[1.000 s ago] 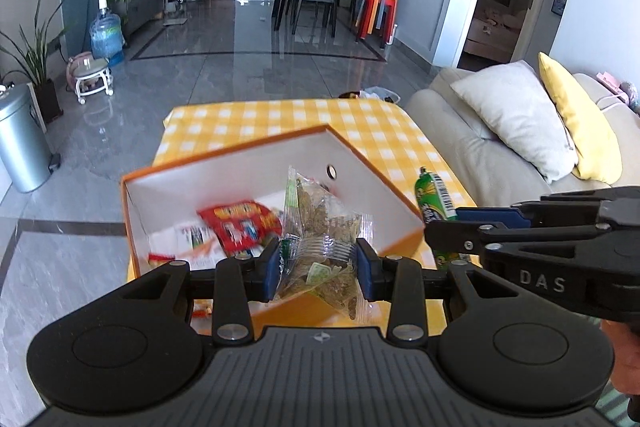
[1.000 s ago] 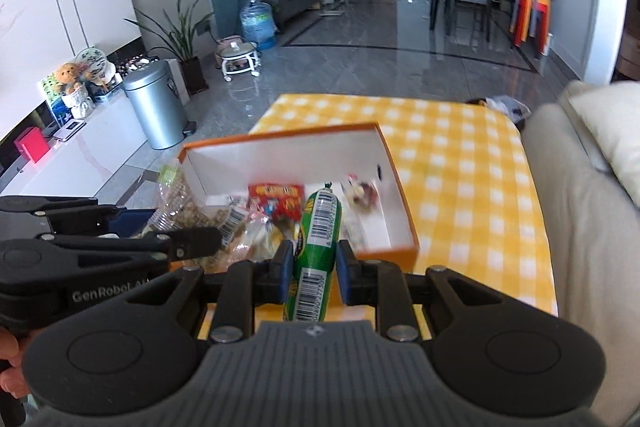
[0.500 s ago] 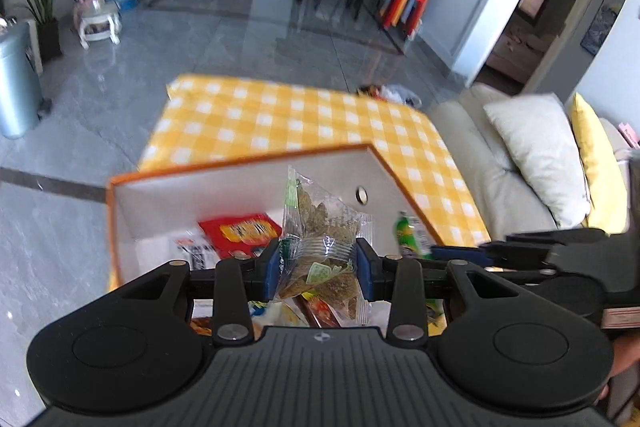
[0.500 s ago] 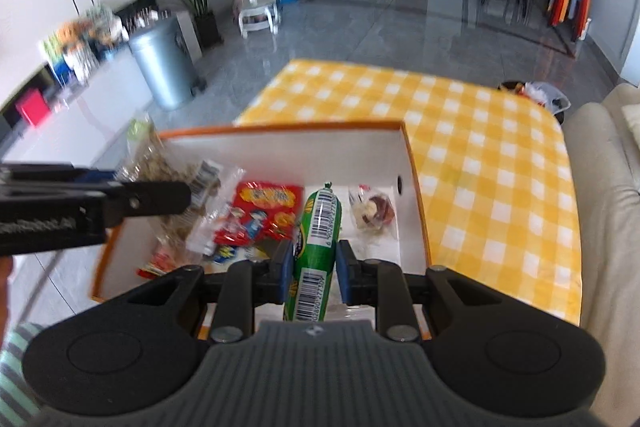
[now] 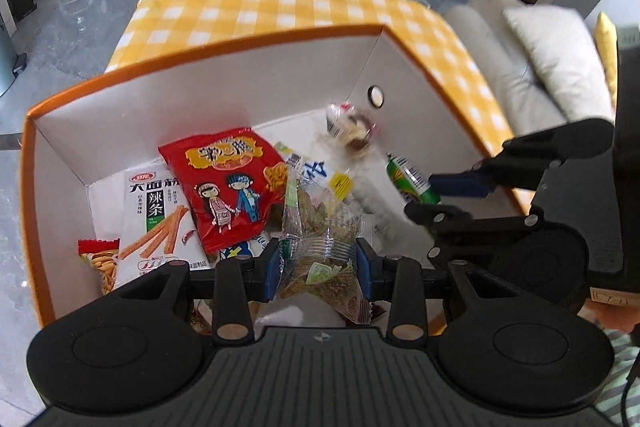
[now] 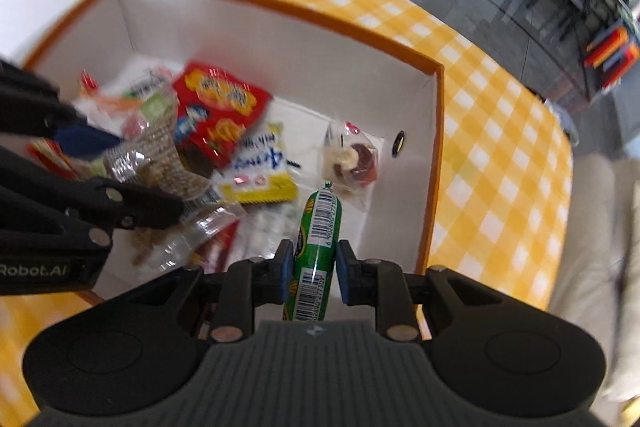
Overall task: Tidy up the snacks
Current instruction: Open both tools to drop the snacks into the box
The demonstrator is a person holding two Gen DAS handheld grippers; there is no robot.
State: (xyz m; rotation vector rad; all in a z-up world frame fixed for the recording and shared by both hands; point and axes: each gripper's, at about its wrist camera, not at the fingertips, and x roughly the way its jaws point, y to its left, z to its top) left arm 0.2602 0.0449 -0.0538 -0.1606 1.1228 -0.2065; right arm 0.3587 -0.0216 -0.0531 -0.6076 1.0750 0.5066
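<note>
While claws (image 5: 318, 269) grip snacks (image 5: 320, 227), box (image 5: 200, 79) below

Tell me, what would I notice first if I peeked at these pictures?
A big orange-rimmed white cardboard box on the yellow checked tablecloth, snacks piled inside, a bright red cartoon snack bag on top. Over it, the left gripper pinches a clear packet of brownish-green snack, and the right gripper pinches a green sausage stick.

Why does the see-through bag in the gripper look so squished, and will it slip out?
The clear bag probably feels floppy: its thin plastic crinkles between the left gripper pads. It likely won't slip, since both pads press its middle. It seems light, because loose bits fill it and the ends barely droop.
</note>
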